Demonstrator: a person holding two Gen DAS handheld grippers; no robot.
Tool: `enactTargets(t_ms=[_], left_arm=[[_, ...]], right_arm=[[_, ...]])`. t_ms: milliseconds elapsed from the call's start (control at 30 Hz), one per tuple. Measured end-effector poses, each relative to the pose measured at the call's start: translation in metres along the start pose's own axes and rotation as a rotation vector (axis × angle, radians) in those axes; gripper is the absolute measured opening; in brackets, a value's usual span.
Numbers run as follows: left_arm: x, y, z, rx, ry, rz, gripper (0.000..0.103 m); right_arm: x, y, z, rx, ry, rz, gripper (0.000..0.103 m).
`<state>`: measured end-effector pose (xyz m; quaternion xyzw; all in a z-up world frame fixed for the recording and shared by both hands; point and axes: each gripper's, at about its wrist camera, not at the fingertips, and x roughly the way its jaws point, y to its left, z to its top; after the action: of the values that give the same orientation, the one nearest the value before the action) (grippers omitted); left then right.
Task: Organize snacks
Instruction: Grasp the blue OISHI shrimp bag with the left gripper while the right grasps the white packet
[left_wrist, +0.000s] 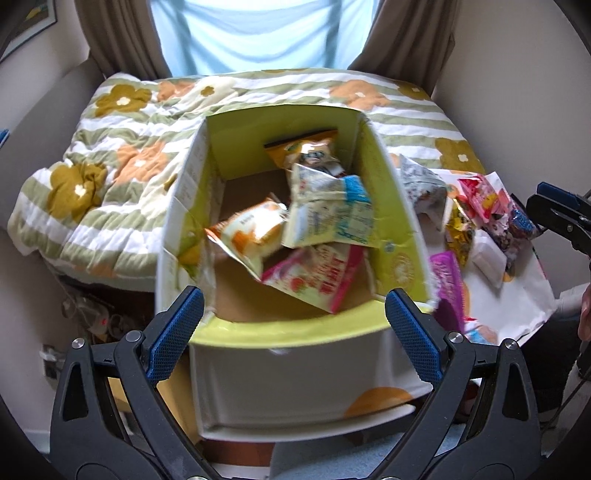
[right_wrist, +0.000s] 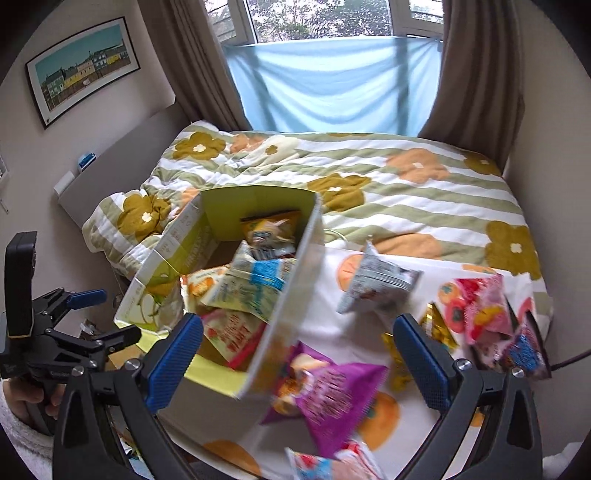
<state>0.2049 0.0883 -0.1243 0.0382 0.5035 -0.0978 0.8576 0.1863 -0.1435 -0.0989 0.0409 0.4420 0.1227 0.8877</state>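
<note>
Both grippers gape empty: left gripper (left_wrist: 293, 334) over the box's (left_wrist: 295, 328) near rim, right gripper (right_wrist: 297, 352) above loose snack packets (right_wrist: 332, 398) right of it.

Left gripper (left_wrist: 293, 325) gapes wide, holding nothing. Right gripper (right_wrist: 297, 350) gapes too, also bare. A hand (right_wrist: 26, 397) at 8 o'clock grips the left handle.

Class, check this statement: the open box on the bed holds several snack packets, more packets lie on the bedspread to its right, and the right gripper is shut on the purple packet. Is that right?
One detail is wrong. The right gripper is open, holding nothing; the right wrist view shows the purple packet lying loose between its spread fingers. The box does hold packets, with more to its right.
</note>
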Motion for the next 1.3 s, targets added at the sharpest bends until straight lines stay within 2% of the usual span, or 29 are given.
enactTargets(t_ms=[167,333,433,567,933,1133,1300], left_arm=[[-0.005,-0.049,-0.020,-0.043,0.016,-0.006,0.098],[0.004,-0.100,-0.045,-0.086,0.068,-0.069,0.098],[0.013,-0.130,-0.060,-0.106,0.103,-0.091,0.098],[0.031,-0.163,-0.082,-0.134,0.154,-0.126,0.098],[0.091,-0.192,-0.102,-0.227,0.268,-0.217,0.098],[0.112,-0.202,-0.101,-0.228,0.281,-0.248,0.098],[0.125,-0.214,-0.104,-0.212,0.314,-0.264,0.098]], right_arm=[[-0.027,-0.044,-0.021,0.003,-0.008,-0.001,0.103],[-0.050,-0.084,-0.045,-0.049,-0.022,-0.038,0.103],[-0.053,-0.106,-0.060,-0.089,-0.017,-0.061,0.103],[-0.045,-0.134,-0.078,-0.082,0.025,-0.030,0.103],[-0.005,-0.178,-0.129,-0.075,0.097,-0.016,0.102],[0.024,-0.182,-0.135,-0.121,0.109,0.021,0.102],[0.048,-0.177,-0.135,-0.181,0.134,0.017,0.102]])
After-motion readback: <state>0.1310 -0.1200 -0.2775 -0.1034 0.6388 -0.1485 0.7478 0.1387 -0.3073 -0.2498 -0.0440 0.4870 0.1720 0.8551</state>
